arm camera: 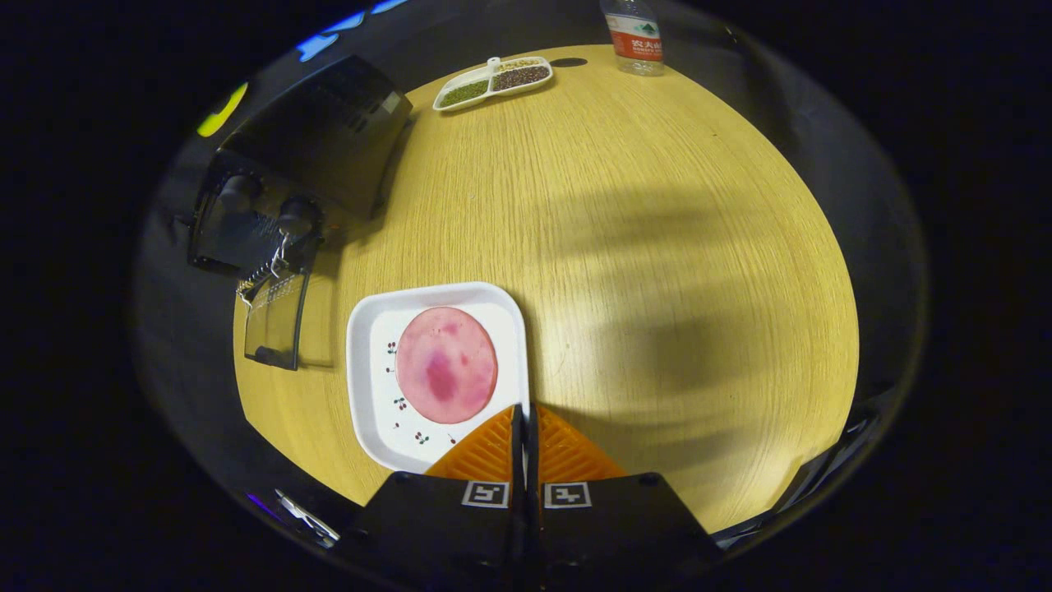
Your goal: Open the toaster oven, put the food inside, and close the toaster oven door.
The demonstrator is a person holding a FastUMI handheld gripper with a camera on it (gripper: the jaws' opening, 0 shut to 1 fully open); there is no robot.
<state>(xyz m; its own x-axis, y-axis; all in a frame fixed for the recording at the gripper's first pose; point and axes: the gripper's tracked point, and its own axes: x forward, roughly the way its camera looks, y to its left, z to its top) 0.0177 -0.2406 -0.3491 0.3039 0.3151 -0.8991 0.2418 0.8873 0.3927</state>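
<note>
A round pink slice of food [446, 365] lies on a white square plate [374, 370] on the wooden table [641, 247], just ahead of my fingers and to their left. My gripper [523, 411] is shut, and its fingertips meet right on the plate's near right rim, which runs in between them. Beyond the plate to the left stands the black toaster oven [320, 140] with two knobs. Its glass door [275, 321] is folded down and open, and its handle points toward the plate.
At the table's far side, a white divided dish [493, 82] holds green and dark grains. To the right of it stands a water bottle [634, 37]. Shadows fall across the bare wood right of the plate. The table's edge curves close behind the oven door.
</note>
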